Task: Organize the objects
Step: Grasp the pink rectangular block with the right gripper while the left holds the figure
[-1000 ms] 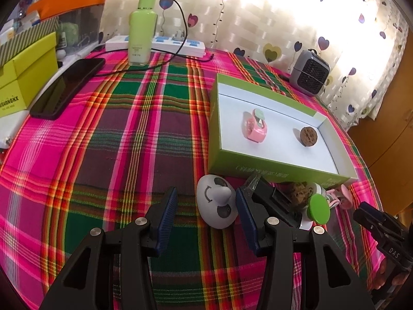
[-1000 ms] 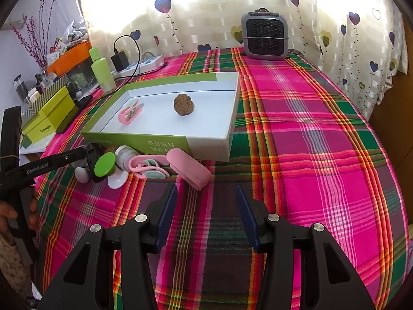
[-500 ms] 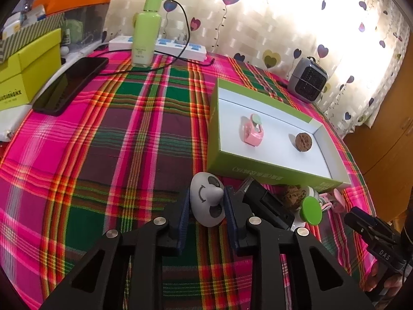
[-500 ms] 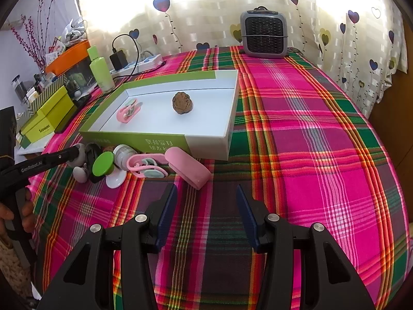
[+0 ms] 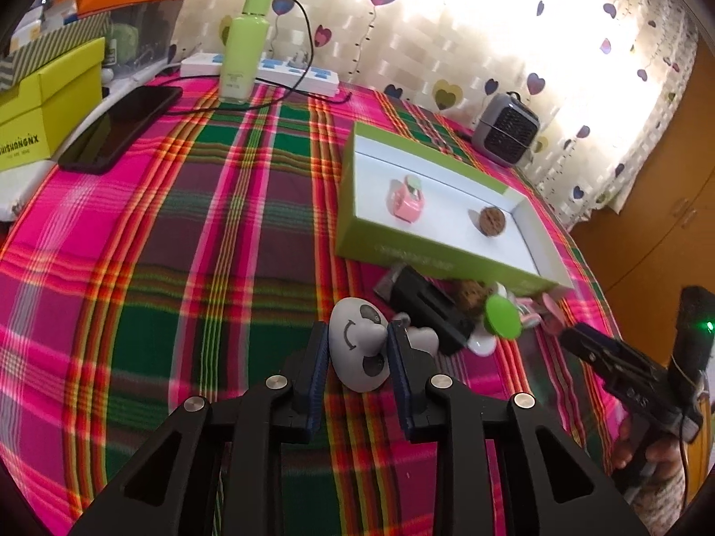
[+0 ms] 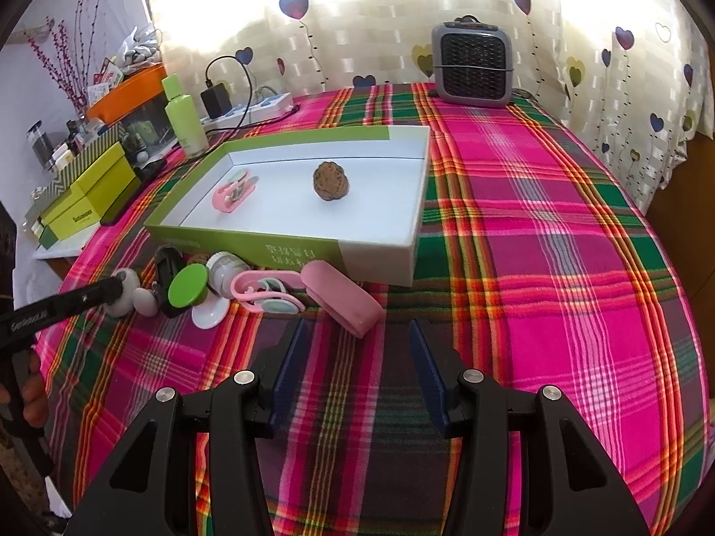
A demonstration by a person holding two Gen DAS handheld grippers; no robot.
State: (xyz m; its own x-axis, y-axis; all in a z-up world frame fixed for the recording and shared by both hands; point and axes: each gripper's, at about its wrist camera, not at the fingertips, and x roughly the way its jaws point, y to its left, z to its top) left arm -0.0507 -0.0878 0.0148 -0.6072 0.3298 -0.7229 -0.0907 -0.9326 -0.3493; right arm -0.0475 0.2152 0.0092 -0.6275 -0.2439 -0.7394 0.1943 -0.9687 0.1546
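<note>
My left gripper (image 5: pixel 357 334) is shut on a white egg-shaped toy with a smiling face (image 5: pixel 355 357), both pads pressing its sides just above the plaid cloth. The same toy (image 6: pixel 121 299) shows at the far left of the right wrist view. A green-walled white box (image 5: pixel 429 263) lies beyond it and holds a pink clip (image 5: pixel 407 198) and a brown walnut (image 5: pixel 491 222). In front of the box lie a black object (image 5: pixel 424 308), a green-lidded jar (image 6: pixel 188 286), pink scissors (image 6: pixel 263 290) and a pink case (image 6: pixel 342 297). My right gripper (image 6: pixel 356 337) hovers open just behind the pink case, empty.
A green bottle (image 5: pixel 246 44), a white power strip (image 5: pixel 286 73) and a black phone (image 5: pixel 120 127) sit at the back left beside yellow-green boxes (image 5: pixel 49 107). A grey heater (image 6: pixel 469 64) stands at the table's far edge. A hand (image 5: pixel 657 460) holds the right gripper.
My left jaws closed from wide open onto the white toy, then carried it slightly back from the box. The right gripper has not moved.
</note>
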